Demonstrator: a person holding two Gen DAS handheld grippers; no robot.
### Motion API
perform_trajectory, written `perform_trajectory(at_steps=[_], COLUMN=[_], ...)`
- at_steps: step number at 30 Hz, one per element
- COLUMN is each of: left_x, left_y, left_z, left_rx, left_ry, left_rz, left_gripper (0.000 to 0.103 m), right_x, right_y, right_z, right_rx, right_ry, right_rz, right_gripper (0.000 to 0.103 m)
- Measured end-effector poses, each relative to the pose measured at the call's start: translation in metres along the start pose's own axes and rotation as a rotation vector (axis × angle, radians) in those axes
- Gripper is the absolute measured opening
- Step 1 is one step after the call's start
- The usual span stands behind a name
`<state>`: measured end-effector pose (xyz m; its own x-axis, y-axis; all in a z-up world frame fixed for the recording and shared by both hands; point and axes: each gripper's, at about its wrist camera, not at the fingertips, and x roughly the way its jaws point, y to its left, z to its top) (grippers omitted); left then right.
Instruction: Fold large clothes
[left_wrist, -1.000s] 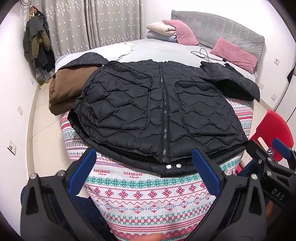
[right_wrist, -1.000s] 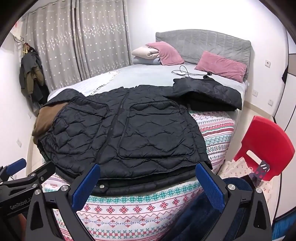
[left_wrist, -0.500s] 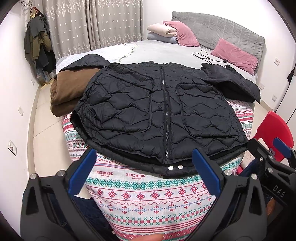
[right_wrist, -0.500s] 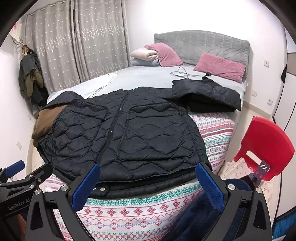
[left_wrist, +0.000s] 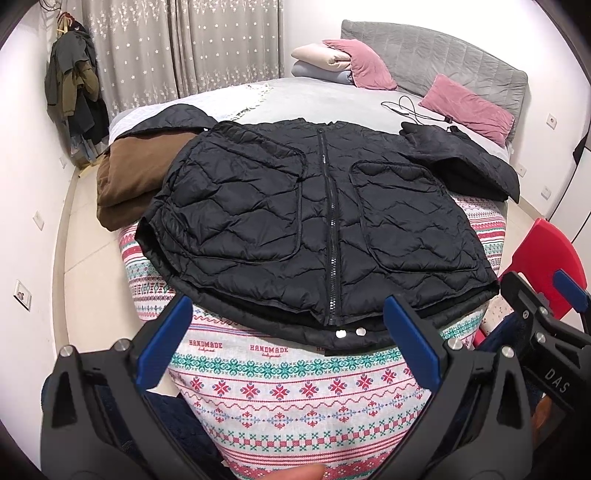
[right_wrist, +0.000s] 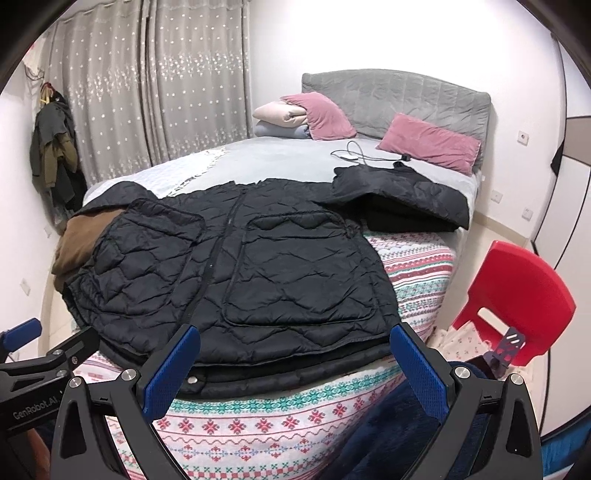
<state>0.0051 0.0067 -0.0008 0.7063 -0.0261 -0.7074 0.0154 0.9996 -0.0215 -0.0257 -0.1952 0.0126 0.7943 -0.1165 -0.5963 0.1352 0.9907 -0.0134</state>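
Bedroom bed (left_wrist: 314, 99) is carrying a black quilted jacket (left_wrist: 317, 221), lying zipped and flat over its patterned foot end. Left claw (left_wrist: 288, 339) and right claw (right_wrist: 295, 365) are hovering wide open, gripping nothing. Jacket sleeves are lying partly hidden.

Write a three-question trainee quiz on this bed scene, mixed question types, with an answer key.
1. True or false: the black quilted jacket is zipped and lies flat, front up.
2. Which garment lies under the jacket's sleeve by the wall? A) brown garment B) red towel C) white shirt
3. Fill in: both the left gripper and the right gripper have their jaws ____.

Key: 1 true; 2 A; 3 open.
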Motion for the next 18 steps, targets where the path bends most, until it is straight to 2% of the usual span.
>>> perform_trajectory(at_steps=[8, 10, 18], left_x=[0.005, 0.007, 0.012], left_y=[0.005, 0.008, 0.015], left_z=[0.002, 0.002, 0.004], left_rx=[-0.017, -0.040, -0.043], left_ry=[0.023, 0.032, 0.043], left_rz=[-0.004, -0.025, -0.022], left_gripper=[0.103, 0.103, 0.103], right_x=[0.005, 0.008, 0.016], right_y=[-0.002, -0.003, -0.006], right_z=[-0.001, -0.002, -0.004], right_rx=[0.009, 0.010, 0.039], right_ry=[0.002, 0.018, 0.056], right_rz=[-0.014, -0.019, -0.020], right_gripper=[0.103, 0.103, 0.103])
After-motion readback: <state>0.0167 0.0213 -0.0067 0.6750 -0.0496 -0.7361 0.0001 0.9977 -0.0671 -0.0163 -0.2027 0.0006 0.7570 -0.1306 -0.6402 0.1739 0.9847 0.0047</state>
